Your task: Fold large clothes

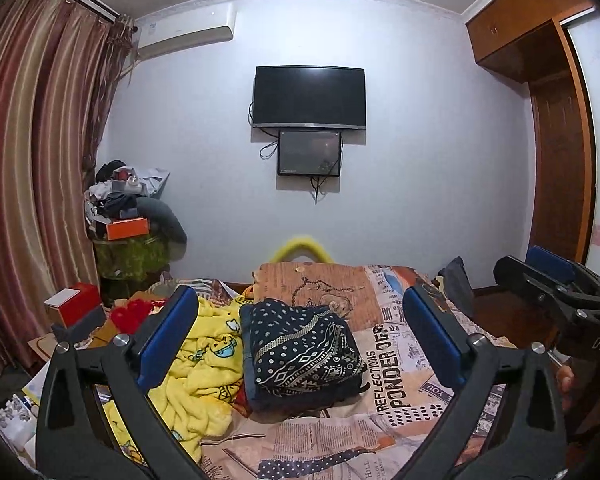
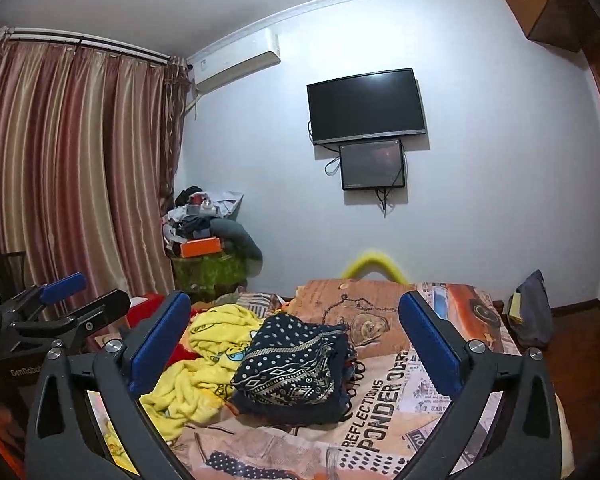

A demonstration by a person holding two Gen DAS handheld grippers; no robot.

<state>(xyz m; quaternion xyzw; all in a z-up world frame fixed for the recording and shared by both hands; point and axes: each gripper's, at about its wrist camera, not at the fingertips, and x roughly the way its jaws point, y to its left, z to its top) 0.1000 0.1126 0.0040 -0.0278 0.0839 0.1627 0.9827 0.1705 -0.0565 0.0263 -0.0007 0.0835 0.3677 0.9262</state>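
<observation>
Both tools stand wide open and hold nothing: the left gripper (image 1: 300, 334) and the right gripper (image 2: 296, 338) each hover over one bed (image 1: 380, 412). On it lie one yellow blanket (image 1: 196, 364), rumpled, and just beside it one folded dark patterned garment (image 1: 300, 354), between the spread fingers. Two black screens (image 1: 309, 96) hang on the wall. The bed's near edge is cut off.

Both grippers hanging wide open w/ nothing btwn the jaws. Folded dark garment (image 1: 300, 354) sitting mid-bed, blocking the straight path ahead. Yellow blanket (image 1: 204, 364) bunching just left of it, touching. Printed bedspread (image 1: 396, 364) lying bare to the right, giving room there. Right gripper (image 1: 540, 284) crowding the left wrist view's right edge.
</observation>
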